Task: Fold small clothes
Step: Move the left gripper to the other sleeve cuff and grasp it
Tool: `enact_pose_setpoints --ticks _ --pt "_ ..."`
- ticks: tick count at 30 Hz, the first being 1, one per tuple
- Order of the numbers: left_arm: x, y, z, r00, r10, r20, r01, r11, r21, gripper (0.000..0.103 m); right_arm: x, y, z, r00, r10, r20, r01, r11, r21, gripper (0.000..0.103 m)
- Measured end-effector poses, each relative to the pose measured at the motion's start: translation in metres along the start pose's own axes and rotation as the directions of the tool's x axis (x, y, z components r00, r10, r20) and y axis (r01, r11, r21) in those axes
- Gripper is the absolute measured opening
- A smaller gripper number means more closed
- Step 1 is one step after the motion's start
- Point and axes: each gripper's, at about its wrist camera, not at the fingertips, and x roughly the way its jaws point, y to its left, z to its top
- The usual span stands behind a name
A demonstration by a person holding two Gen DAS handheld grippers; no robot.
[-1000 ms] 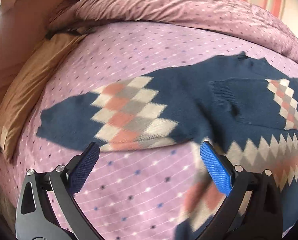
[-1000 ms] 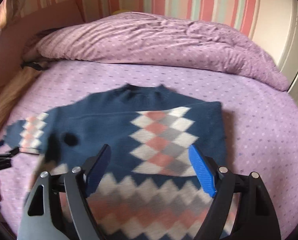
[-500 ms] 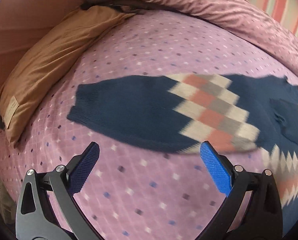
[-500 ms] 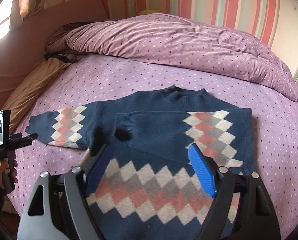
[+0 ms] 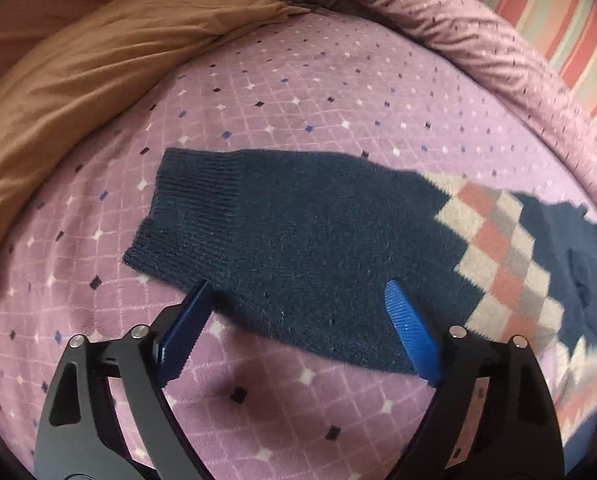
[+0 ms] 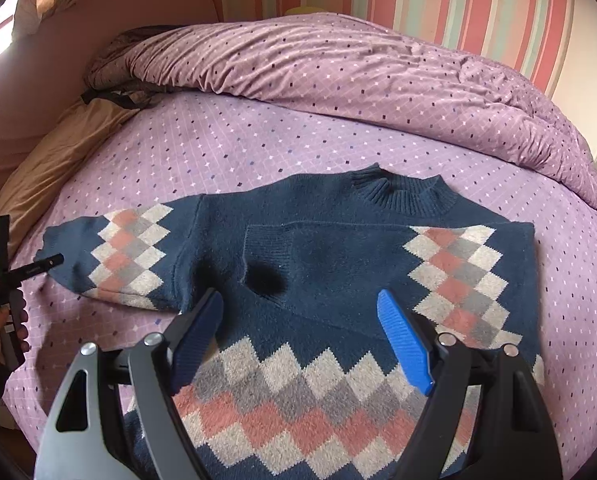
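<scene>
The navy sweater (image 6: 338,264) lies flat on the bed (image 6: 258,140), its right sleeve already folded across the chest, its left sleeve (image 5: 282,248) stretched out toward nine o'clock in the right wrist view; the step in hand looks like gathering that sleeve. The left gripper (image 5: 298,320) straddles the sleeve near its cuff (image 5: 186,212), jaws wide apart but just narrowing, cloth between them, not yet pinched; next it must close and carry the sleeve inward. The right gripper (image 6: 302,328) hovers over the body, jaws apart, holding nothing.
</scene>
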Motion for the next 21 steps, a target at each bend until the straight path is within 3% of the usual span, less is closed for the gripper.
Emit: enact_pose_setpoints --ticks 2,7,8,11,13,15,21 --pt "-0.001 0.003 0.001 1.000 -0.009 0.014 0.009 1.000 -0.012 0.077 0.004 0.000 -0.001 1.000 -0.004 -0.005 0.004 1.000 -0.010 0.081" --pt "0.009 0.008 0.006 1.000 0.003 -0.007 -0.003 1.000 -0.021 0.039 0.008 -0.006 -0.004 1.000 -0.022 -0.015 0.021 1.000 -0.016 0.081" --pt "0.010 0.010 0.007 1.000 0.004 -0.014 -0.005 0.999 -0.032 0.037 0.008 -0.008 -0.005 1.000 -0.025 -0.020 0.024 1.000 -0.014 0.081" --pt "-0.006 0.019 0.002 1.000 -0.002 -0.003 0.002 0.998 -0.070 0.040 0.006 -0.011 -0.006 0.999 -0.029 -0.019 0.028 1.000 -0.013 0.081" --pt "-0.017 0.027 -0.003 1.000 0.025 0.018 -0.023 0.996 -0.088 0.065 0.006 -0.012 -0.007 0.999 -0.034 -0.020 0.033 0.999 -0.018 0.081" --pt "-0.022 0.037 -0.008 0.997 0.064 0.037 -0.059 0.993 -0.105 0.080 0.008 -0.014 -0.009 0.999 -0.037 -0.027 0.036 0.999 -0.019 0.081" --pt "-0.008 0.062 -0.007 0.998 0.055 0.024 -0.050 0.983 -0.177 0.083 0.010 -0.012 -0.012 0.998 -0.052 -0.027 0.051 0.998 -0.037 0.081"
